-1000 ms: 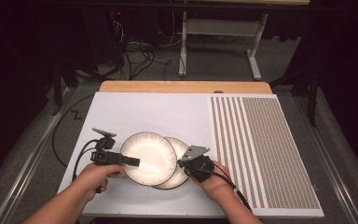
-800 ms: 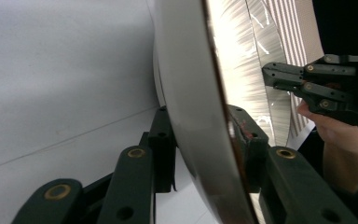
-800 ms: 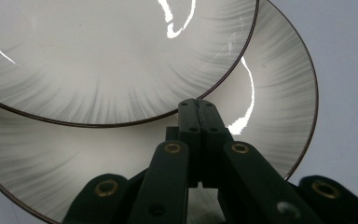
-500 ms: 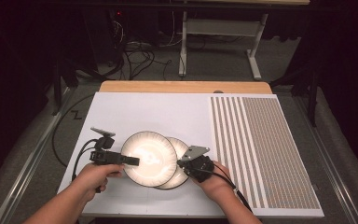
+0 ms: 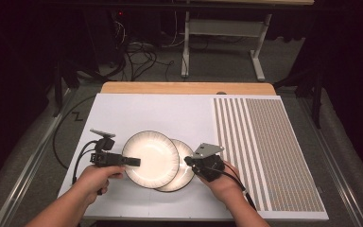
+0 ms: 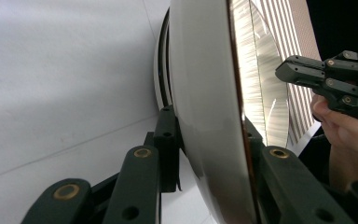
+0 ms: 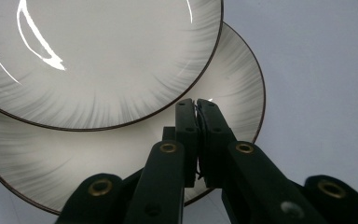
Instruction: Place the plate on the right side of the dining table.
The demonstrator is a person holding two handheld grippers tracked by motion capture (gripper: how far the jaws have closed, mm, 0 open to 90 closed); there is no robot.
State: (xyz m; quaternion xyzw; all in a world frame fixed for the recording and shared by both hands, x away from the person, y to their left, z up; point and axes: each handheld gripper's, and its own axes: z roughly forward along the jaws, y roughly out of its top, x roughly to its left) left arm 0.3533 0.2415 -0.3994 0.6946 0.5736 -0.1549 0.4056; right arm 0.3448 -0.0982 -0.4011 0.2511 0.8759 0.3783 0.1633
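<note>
Two white plates with dark rims overlap on the white table [image 5: 146, 113]. The upper plate [image 5: 150, 158] [image 6: 205, 116] [image 7: 98, 60] lies partly over the lower plate [image 5: 186, 177] [image 7: 233, 84]. My left gripper [image 5: 134, 162] [image 6: 209, 140] has just been closing and is shut on the upper plate's left rim, one finger under it and one on top. My right gripper [image 5: 187, 161] [image 7: 196, 105] [image 6: 284, 70] is shut, tips together over the lower plate's right side, with nothing seen between them.
A striped mat [image 5: 264, 151] covers the right part of the table. A wooden edge [image 5: 184, 88] runs along the back. Cables and a metal stand [image 5: 217, 28] are on the floor beyond.
</note>
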